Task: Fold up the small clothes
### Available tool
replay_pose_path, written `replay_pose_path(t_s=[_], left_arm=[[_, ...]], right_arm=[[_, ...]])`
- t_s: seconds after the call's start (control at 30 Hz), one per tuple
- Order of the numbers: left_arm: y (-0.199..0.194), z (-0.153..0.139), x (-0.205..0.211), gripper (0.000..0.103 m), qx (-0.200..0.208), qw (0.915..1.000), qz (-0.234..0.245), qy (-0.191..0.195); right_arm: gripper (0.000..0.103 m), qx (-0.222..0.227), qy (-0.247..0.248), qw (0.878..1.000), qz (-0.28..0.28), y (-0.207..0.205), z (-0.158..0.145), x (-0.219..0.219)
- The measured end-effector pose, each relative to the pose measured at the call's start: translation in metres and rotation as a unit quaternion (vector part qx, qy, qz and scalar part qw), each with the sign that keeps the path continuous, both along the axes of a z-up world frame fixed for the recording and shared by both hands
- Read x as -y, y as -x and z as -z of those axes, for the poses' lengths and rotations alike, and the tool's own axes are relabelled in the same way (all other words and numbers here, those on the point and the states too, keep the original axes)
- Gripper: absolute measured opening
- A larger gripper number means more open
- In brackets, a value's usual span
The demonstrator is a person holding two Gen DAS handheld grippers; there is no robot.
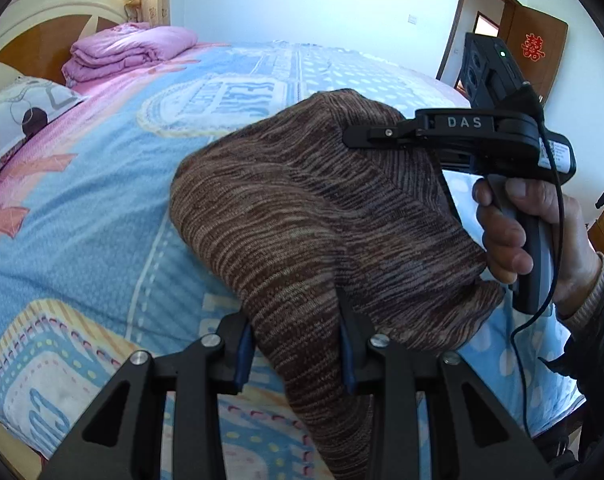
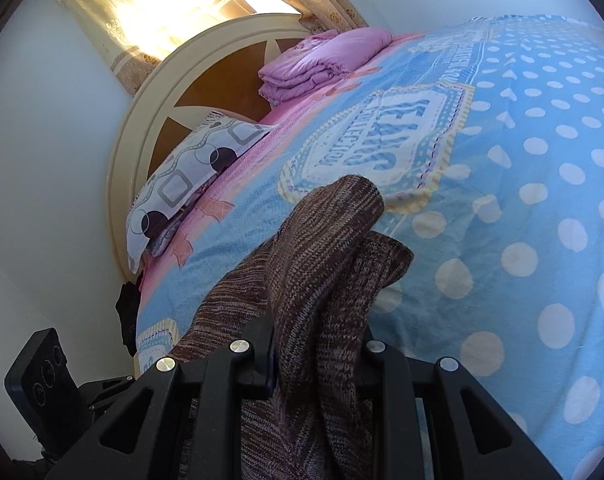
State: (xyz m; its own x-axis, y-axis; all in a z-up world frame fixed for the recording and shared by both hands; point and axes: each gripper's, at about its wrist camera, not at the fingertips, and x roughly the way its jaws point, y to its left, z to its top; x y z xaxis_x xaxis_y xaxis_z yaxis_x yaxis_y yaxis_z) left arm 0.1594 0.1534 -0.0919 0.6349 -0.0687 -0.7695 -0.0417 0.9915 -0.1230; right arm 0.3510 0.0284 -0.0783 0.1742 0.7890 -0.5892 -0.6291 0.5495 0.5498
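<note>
A brown striped knit garment (image 1: pixel 302 216) hangs bunched above the bed, held between both grippers. My left gripper (image 1: pixel 296 344) is shut on the garment's near edge; the cloth fills the gap between its fingers. My right gripper (image 1: pixel 361 136) shows at the right of the left wrist view, its black fingers closed on the garment's far upper edge, a hand on its handle. In the right wrist view the right gripper (image 2: pixel 317 352) is shut on a thick fold of the same garment (image 2: pixel 325 248), which drapes over and hides the fingertips.
A blue, pink and polka-dot bedspread (image 1: pixel 102 208) covers the bed below. A folded pink quilt (image 1: pixel 130 52) and a patterned pillow (image 1: pixel 18 116) lie by the headboard (image 2: pixel 206 80). A brown door (image 1: pixel 533 48) stands at the far right.
</note>
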Motion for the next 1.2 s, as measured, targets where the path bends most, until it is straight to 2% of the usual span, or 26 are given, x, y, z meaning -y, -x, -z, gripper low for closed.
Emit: replay_pose_path(t_s=[0.23, 0.47, 0.57, 0.7, 0.83, 0.93, 1.03, 1.1, 1.17, 1.2], left_arm=[[-0.003, 0.017, -0.003, 0.036, -0.015, 0.9999, -0.002, 0.008], [-0.003, 0.023, 0.005, 0.038, -0.009, 0.9999, -0.005, -0.003], [-0.002, 0.024, 0.01, 0.041, -0.004, 0.9999, -0.005, -0.011], [0.001, 0.026, 0.009, 0.046, -0.005, 0.9999, -0.01, -0.002], [-0.002, 0.029, 0.005, 0.055, -0.005, 0.9998, -0.02, -0.009], [-0.002, 0.028, 0.002, 0.057, -0.005, 0.9997, -0.021, -0.014], [0.002, 0.023, 0.004, 0.057, -0.003, 0.9994, -0.019, -0.027], [0.006, 0.016, 0.008, 0.058, 0.003, 0.9988, -0.02, -0.044], [0.01, 0.008, 0.008, 0.063, 0.014, 0.9984, -0.02, -0.051], [0.012, 0.003, 0.007, 0.07, 0.023, 0.9981, -0.021, -0.052]], right_arm=[[0.023, -0.014, 0.013, 1.0, 0.01, -0.007, 0.018, -0.006], [0.023, -0.014, 0.04, 0.999, 0.03, -0.013, 0.034, -0.012], [0.024, -0.017, 0.042, 0.998, 0.034, -0.016, 0.039, -0.011], [0.025, -0.02, 0.045, 0.998, 0.038, -0.016, 0.04, -0.009], [0.03, -0.011, 0.066, 0.997, 0.038, -0.012, 0.038, -0.009], [0.032, 0.002, 0.079, 0.996, 0.037, -0.006, 0.036, -0.009], [0.044, 0.011, 0.09, 0.995, 0.043, -0.004, 0.035, -0.005], [0.046, 0.007, 0.093, 0.994, 0.048, -0.003, 0.035, 0.001], [0.05, 0.006, 0.098, 0.994, 0.053, 0.0, 0.031, 0.008], [0.051, 0.011, 0.098, 0.994, 0.055, 0.004, 0.028, 0.015]])
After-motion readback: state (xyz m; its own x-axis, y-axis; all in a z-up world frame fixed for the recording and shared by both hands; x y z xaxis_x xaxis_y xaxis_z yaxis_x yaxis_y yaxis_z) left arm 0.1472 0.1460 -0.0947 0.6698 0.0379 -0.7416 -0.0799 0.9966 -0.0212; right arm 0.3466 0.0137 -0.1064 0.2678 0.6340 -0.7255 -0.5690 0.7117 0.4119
